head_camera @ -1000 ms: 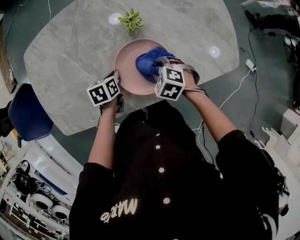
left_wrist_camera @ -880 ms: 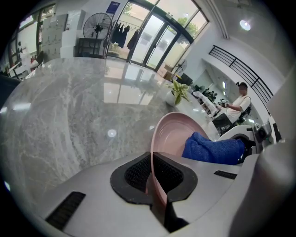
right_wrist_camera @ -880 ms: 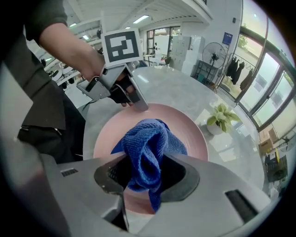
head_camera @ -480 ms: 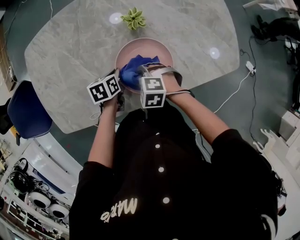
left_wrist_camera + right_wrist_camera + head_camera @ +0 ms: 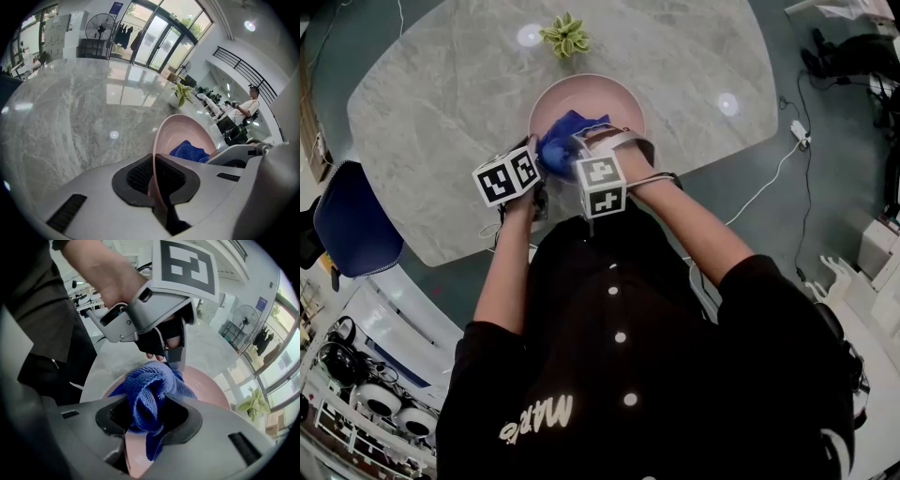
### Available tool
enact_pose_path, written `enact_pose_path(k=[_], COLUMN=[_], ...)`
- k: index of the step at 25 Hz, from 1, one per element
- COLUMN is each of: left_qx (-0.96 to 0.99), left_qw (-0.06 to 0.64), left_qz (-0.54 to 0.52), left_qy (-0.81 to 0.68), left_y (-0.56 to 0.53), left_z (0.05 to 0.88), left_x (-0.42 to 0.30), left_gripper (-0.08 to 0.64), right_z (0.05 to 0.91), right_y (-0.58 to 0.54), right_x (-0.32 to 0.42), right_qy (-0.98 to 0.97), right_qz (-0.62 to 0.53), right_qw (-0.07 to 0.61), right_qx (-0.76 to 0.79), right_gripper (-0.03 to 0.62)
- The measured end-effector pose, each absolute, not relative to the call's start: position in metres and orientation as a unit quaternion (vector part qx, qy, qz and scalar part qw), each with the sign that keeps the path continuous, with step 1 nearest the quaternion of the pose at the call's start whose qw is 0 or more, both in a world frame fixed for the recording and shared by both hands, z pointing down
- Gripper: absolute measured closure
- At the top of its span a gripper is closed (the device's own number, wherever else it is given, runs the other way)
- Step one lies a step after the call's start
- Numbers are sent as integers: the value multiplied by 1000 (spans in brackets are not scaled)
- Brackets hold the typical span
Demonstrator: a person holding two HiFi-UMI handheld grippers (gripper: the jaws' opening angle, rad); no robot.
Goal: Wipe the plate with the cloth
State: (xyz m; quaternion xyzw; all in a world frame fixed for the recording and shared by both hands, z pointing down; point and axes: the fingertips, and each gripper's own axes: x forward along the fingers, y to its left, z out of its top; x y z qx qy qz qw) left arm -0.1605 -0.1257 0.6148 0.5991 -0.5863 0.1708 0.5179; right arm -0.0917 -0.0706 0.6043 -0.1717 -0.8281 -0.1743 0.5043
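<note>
**Plate held by its rim while a cloth wipes beside the grip**

Head view: The left claw [image 5: 534, 157] is clamped on the near rim of a pink plate [image 5: 614, 101] on a grey marble surface [image 5: 441, 94]. The right claw [image 5: 577, 155], just beside it, holds a blue cloth [image 5: 561, 139] down inside the plate.

Left claw view: The jaws are closed on the thin rim, which rises between them. The cloth lies just beyond.

Right claw view: The jaws are shut on bunched cloth, and loose folds spill ahead. The left claw sits directly ahead, very close. To wipe well, press the cloth flat and sweep away from the left claw in overlapping arcs. Keep the rim grip firm so the plate cannot slide.
</note>
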Motion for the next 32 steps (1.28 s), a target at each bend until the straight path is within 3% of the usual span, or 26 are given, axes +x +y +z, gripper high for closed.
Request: enact_pose_path(k=[32], left_qx=[593], left_qw=[518], left_qz=[188], left_qy=[-587], left_y=[-126], left_z=[614], left_x=[-161], left_gripper=[531], right_z=[607], right_y=[-48], right_x=[-32], right_qy=[-747], right_qz=[-302], right_qw=[479], right_qx=[-349], right_gripper=[443])
